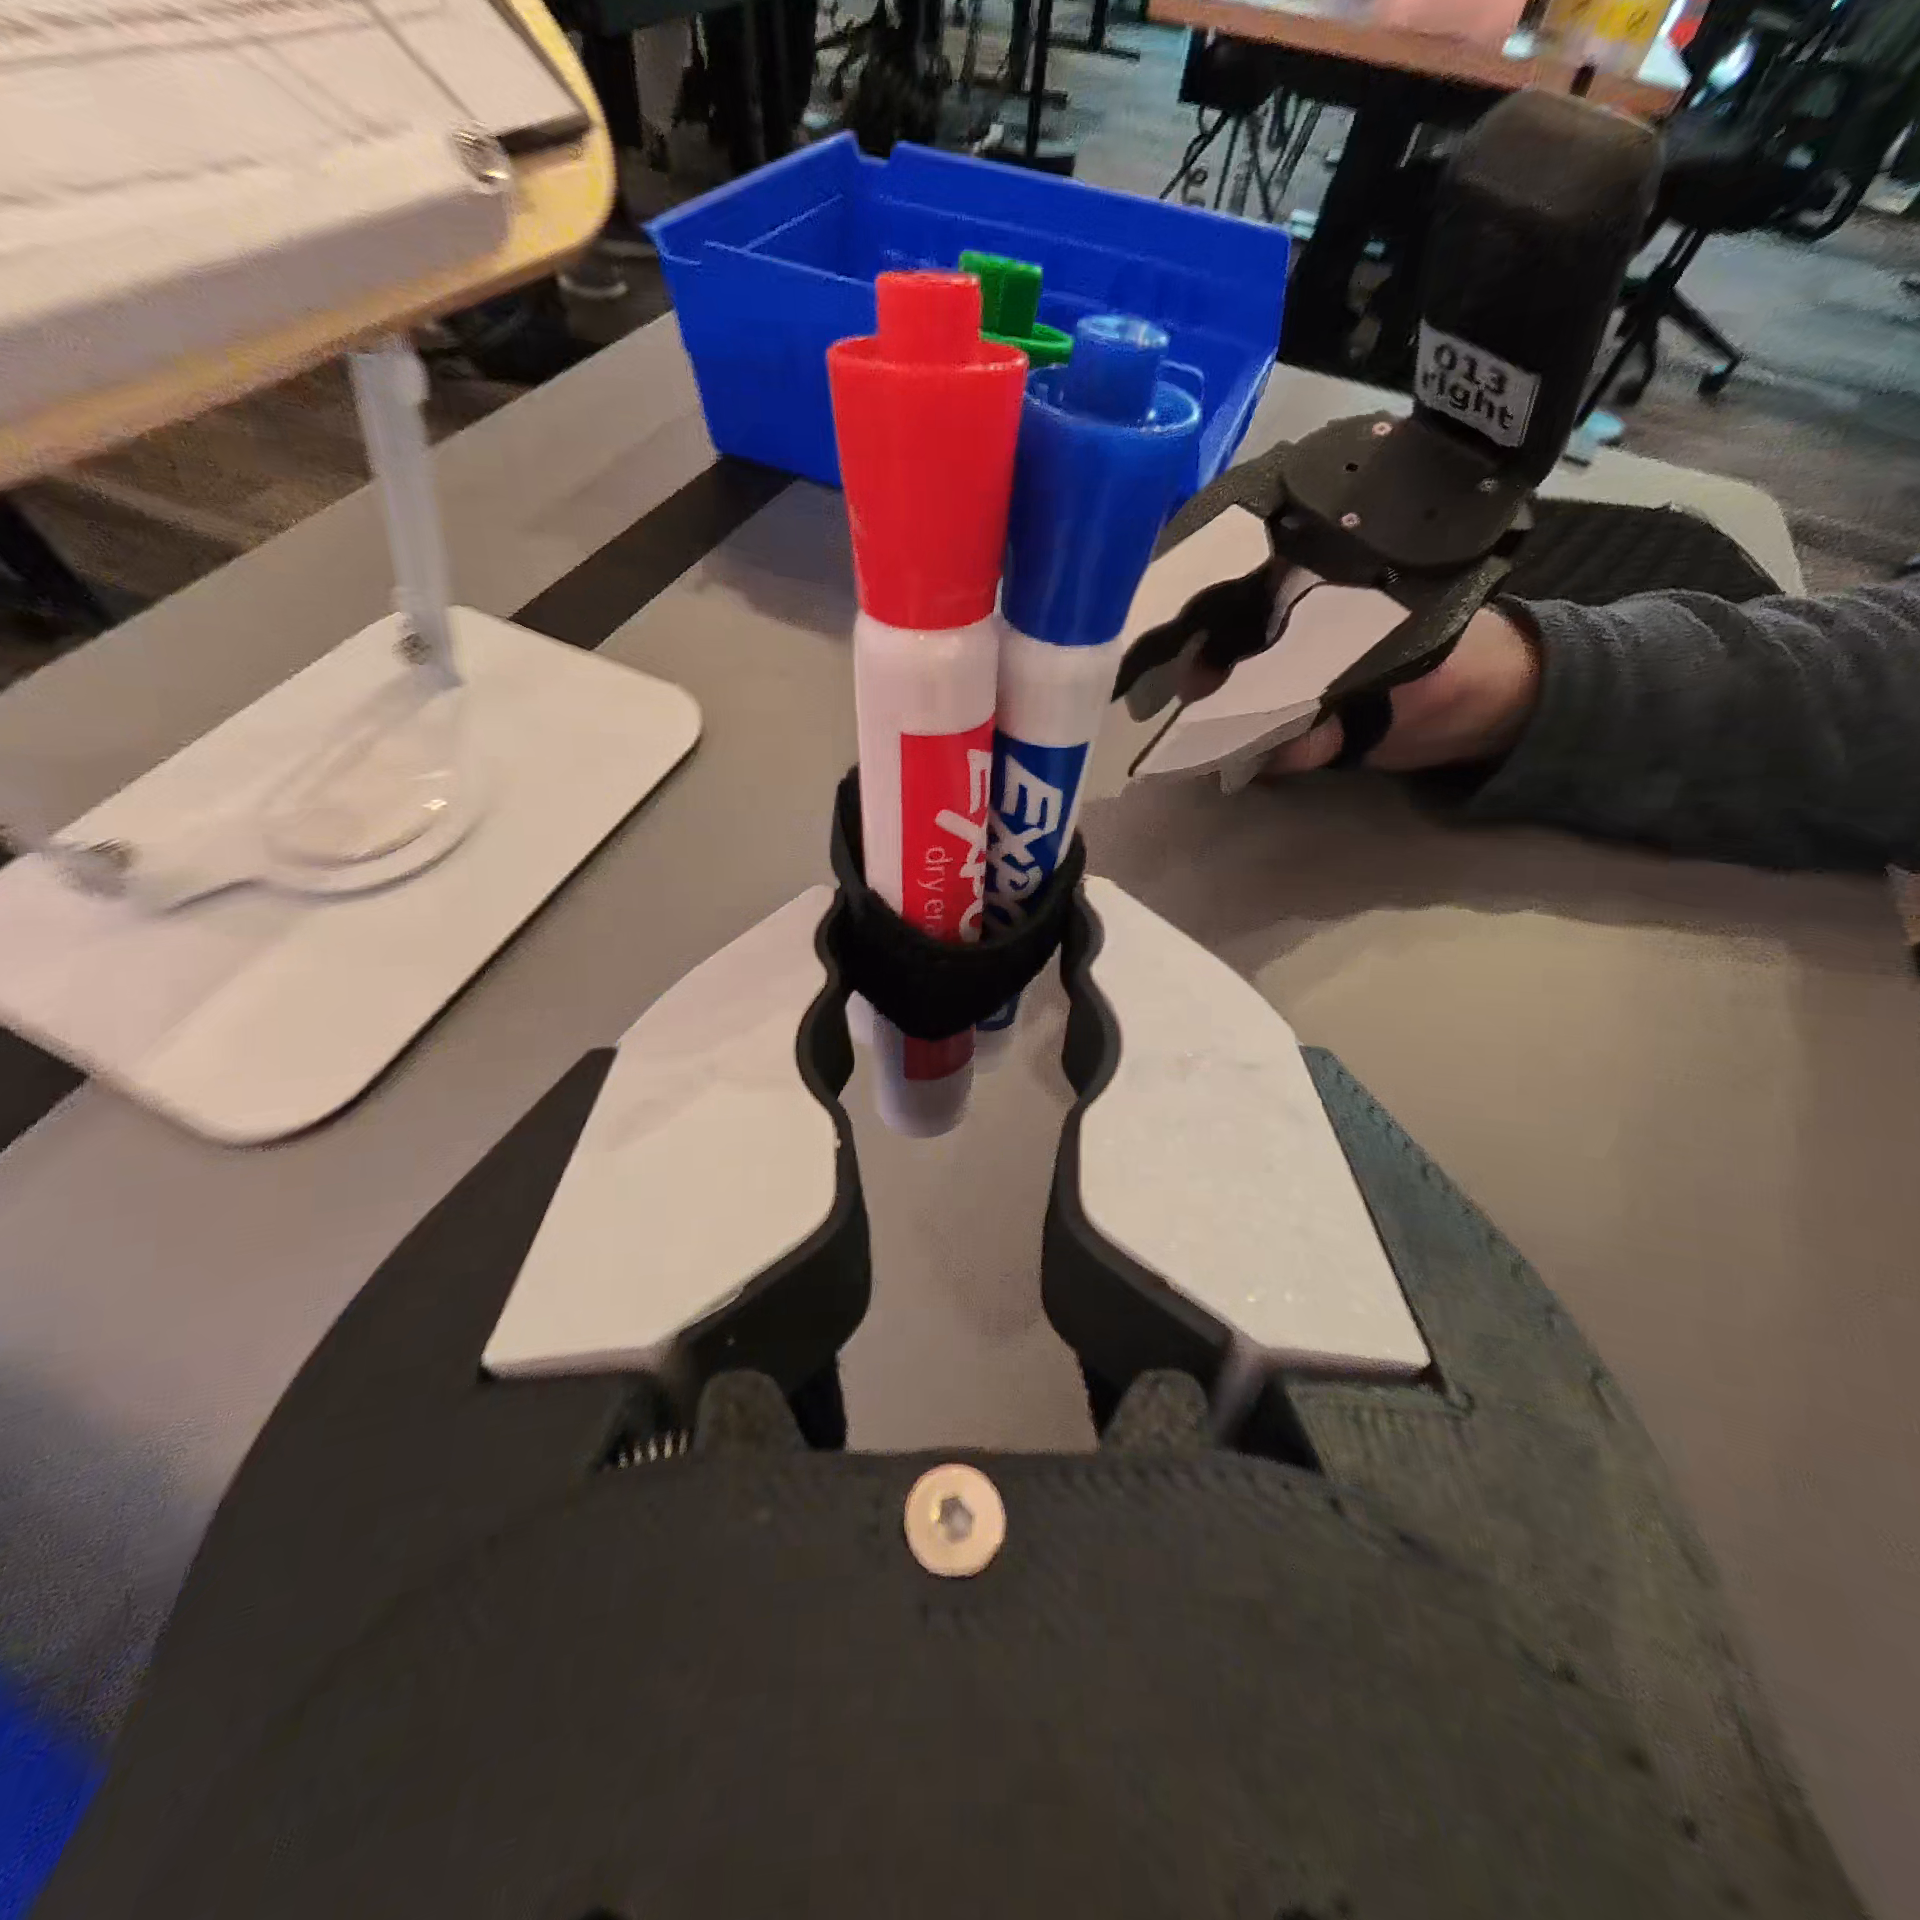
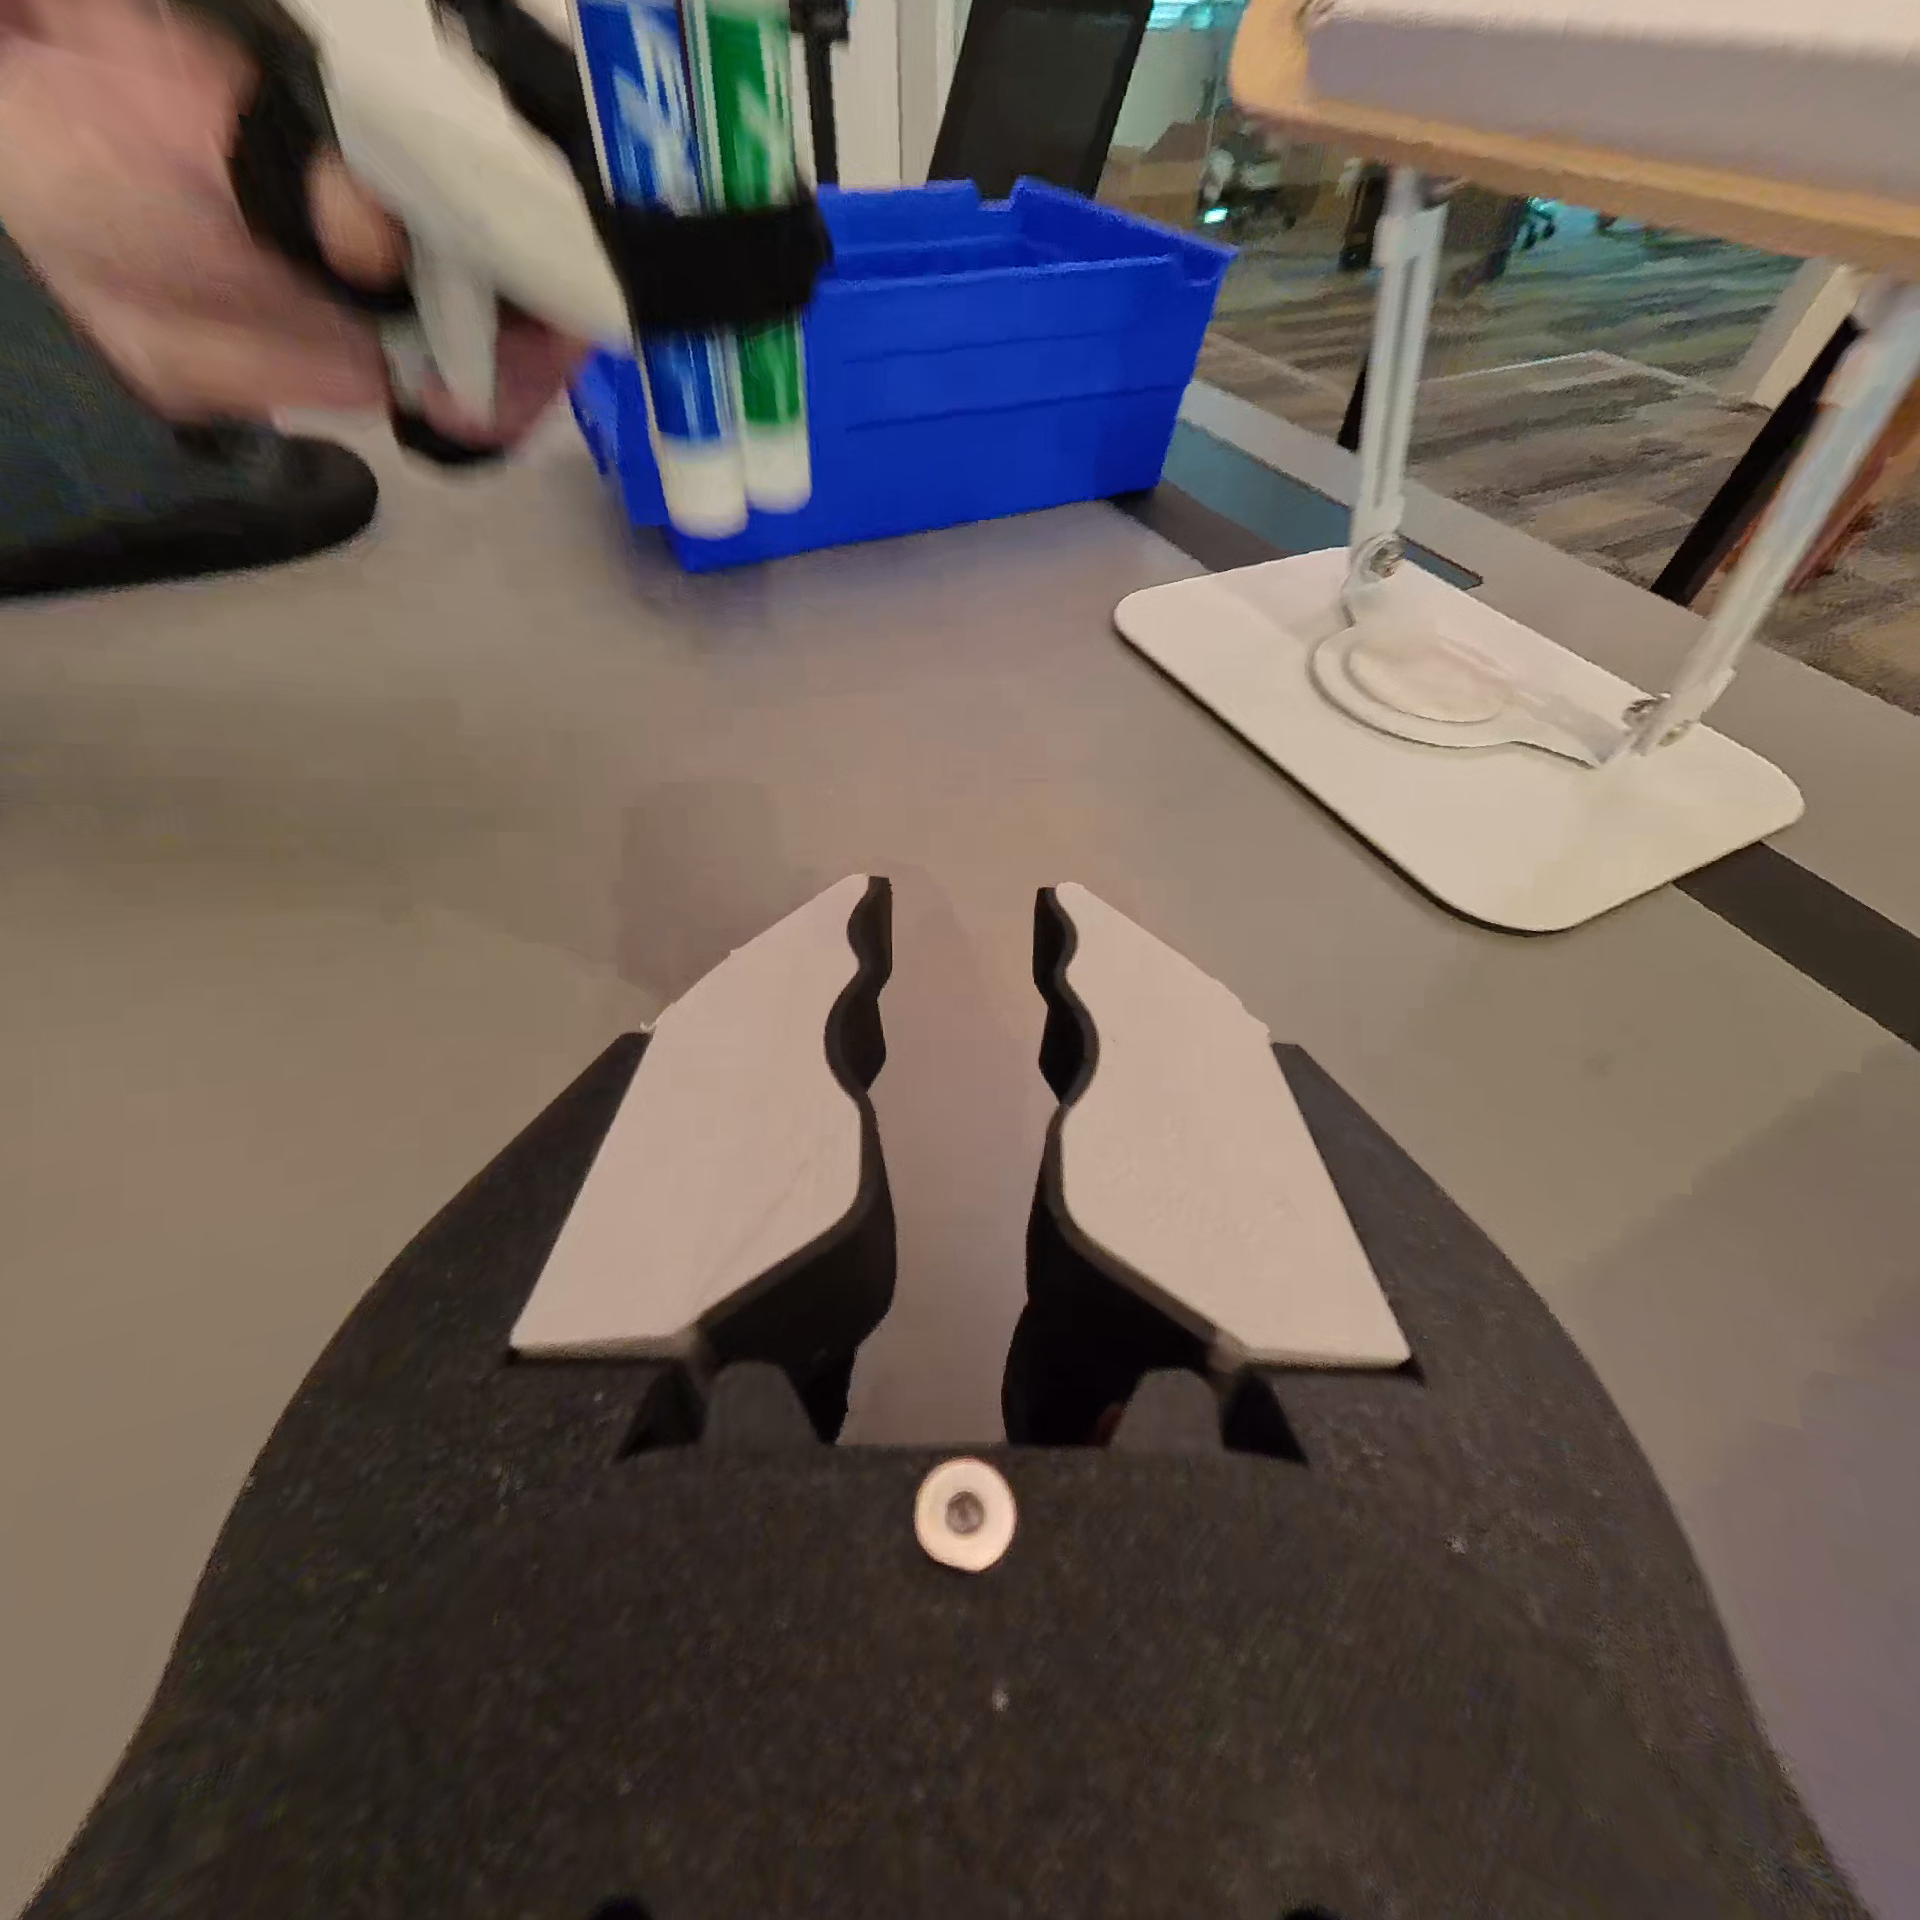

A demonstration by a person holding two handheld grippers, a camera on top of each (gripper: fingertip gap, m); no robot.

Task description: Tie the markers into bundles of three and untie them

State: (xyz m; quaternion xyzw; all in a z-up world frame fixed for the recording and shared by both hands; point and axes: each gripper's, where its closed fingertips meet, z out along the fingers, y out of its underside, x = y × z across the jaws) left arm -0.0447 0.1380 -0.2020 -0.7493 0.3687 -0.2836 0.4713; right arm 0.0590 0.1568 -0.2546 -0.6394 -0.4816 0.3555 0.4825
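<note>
Writing shows up in a few spots. The red marker (image 1: 925, 623) and the blue marker (image 1: 1081, 582) each carry white brand lettering on their barrel labels. A small white sticker (image 1: 1473, 387) with black print sits on the right tool (image 1: 1184, 727). The sheet (image 1: 208, 135) on the stand has printed lines, too blurry to read. The green marker (image 2: 769, 312) label is smeared too.

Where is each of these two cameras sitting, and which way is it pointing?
Left wrist view: sits on the left gripper, looking along its fingers at the strapped marker bundle it clamps; the right gripper and a sleeved hand show beyond.
Right wrist view: sits on the right gripper, looking over the grey table; its fingers are apart and hold nothing, and a blurred hand shows on the left.
Shared: the bundle, the blue bin, the white stand.
</note>
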